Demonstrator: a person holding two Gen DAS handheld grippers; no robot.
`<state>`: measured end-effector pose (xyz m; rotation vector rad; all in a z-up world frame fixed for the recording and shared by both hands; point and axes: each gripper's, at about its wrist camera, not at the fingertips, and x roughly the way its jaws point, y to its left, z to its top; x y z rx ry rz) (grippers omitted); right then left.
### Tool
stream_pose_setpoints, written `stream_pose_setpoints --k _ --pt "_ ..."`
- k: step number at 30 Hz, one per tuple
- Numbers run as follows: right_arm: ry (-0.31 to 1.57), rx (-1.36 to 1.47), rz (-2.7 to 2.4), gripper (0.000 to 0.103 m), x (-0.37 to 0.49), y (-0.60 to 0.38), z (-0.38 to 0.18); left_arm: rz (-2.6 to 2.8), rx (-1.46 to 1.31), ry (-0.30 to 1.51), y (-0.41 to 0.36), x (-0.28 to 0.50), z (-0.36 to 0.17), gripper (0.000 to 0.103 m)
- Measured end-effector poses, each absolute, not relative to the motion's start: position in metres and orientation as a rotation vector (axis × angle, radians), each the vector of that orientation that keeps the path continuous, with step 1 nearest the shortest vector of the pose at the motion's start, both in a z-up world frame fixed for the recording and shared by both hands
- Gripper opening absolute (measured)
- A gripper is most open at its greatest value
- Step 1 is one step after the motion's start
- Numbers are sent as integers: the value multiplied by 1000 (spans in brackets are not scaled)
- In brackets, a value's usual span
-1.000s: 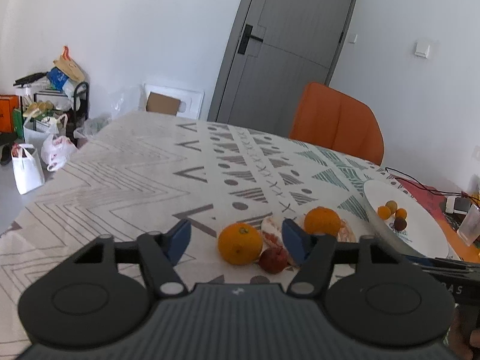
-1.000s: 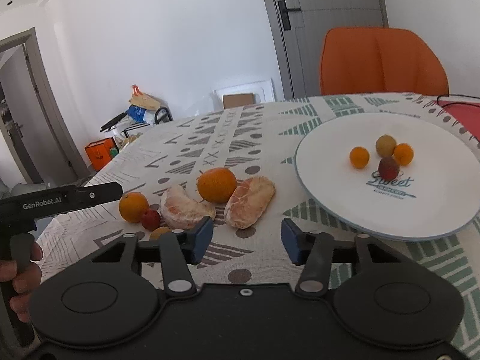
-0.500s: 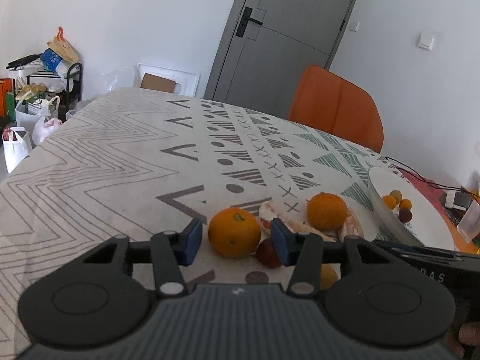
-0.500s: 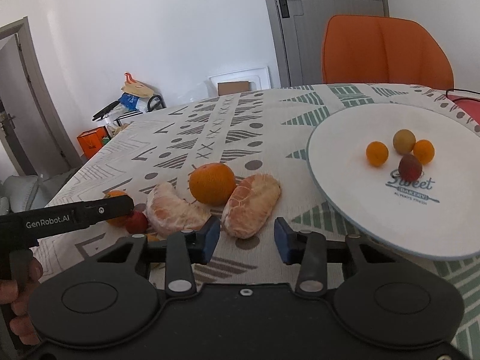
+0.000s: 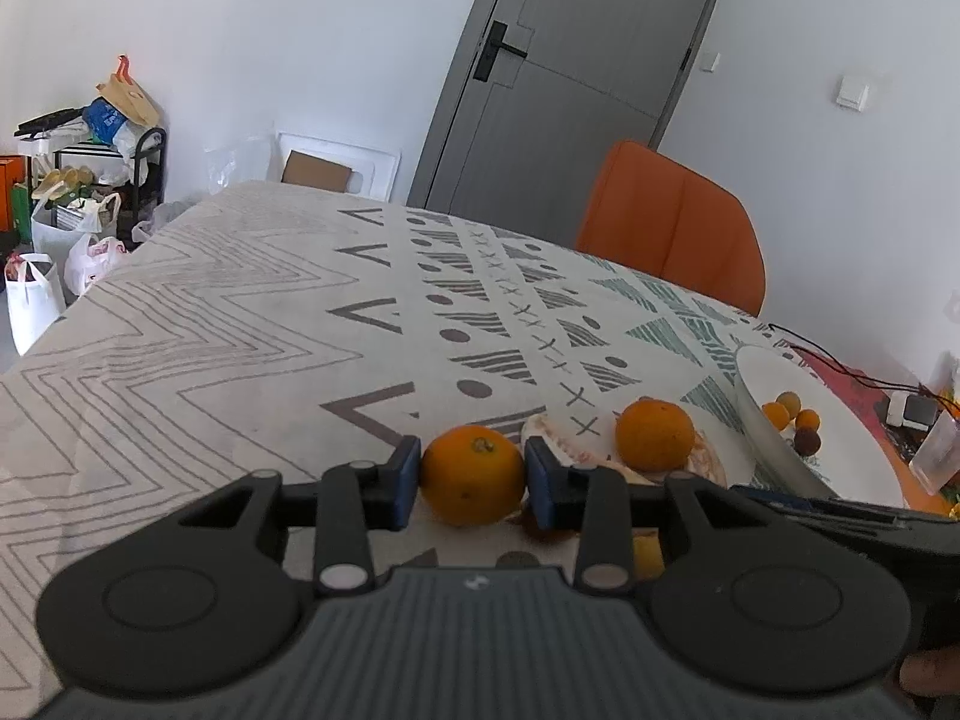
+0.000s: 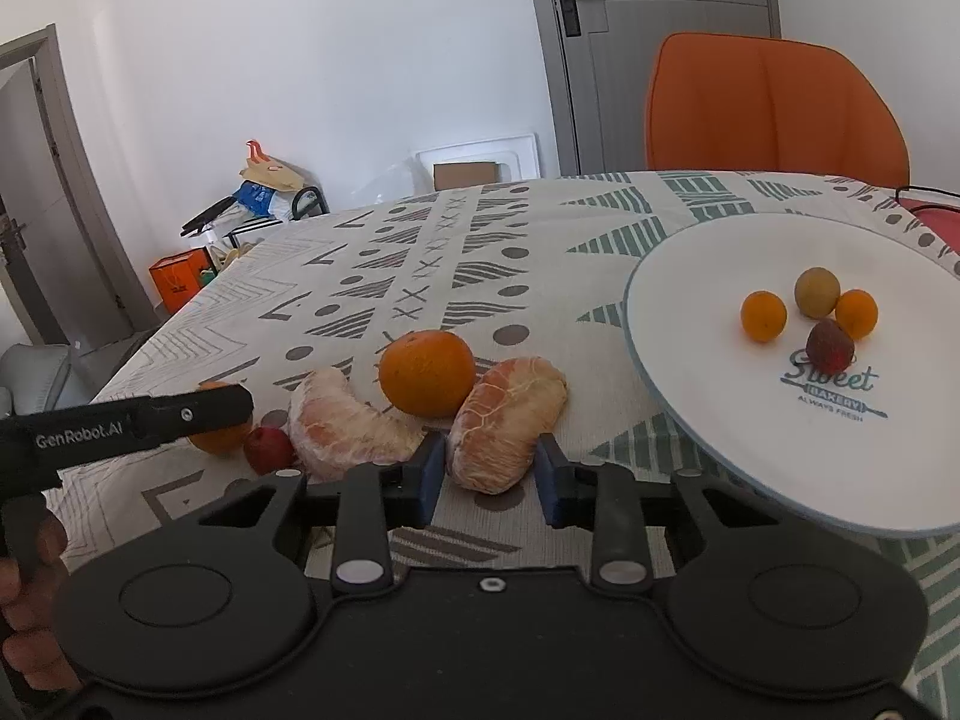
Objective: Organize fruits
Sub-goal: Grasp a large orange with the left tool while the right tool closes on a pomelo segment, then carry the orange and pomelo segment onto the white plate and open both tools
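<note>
My left gripper has its blue pads against both sides of an orange on the patterned tablecloth. A second orange lies further right, between two peeled pomelo segments. My right gripper stands open around the near end of the right pomelo segment, with small gaps at both pads. The left segment, the second orange and a small red fruit lie beside it. The white plate at right holds several small fruits.
An orange chair stands behind the table's far edge. A cable and small items lie past the plate at right. The left gripper's arm crosses the right wrist view at left. Bags and a rack stand on the floor at left.
Both grippers moved forward and narrowed. The left one closed onto the near orange. The right one came around the end of the right pomelo segment.
</note>
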<state>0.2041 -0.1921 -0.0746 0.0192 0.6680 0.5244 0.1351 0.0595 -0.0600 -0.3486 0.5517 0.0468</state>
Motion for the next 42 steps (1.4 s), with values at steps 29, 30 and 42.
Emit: stream_pose_setpoints --k 29,30,42 --pt "667 28 516 44 188 -201 -75 71 -318 572 59 116 -68 37" --pt "666 26 514 44 189 -200 -75 71 -317 572 59 116 -68 37" --pt "661 12 510 32 194 -197 -74 74 -308 562 56 117 -64 36"
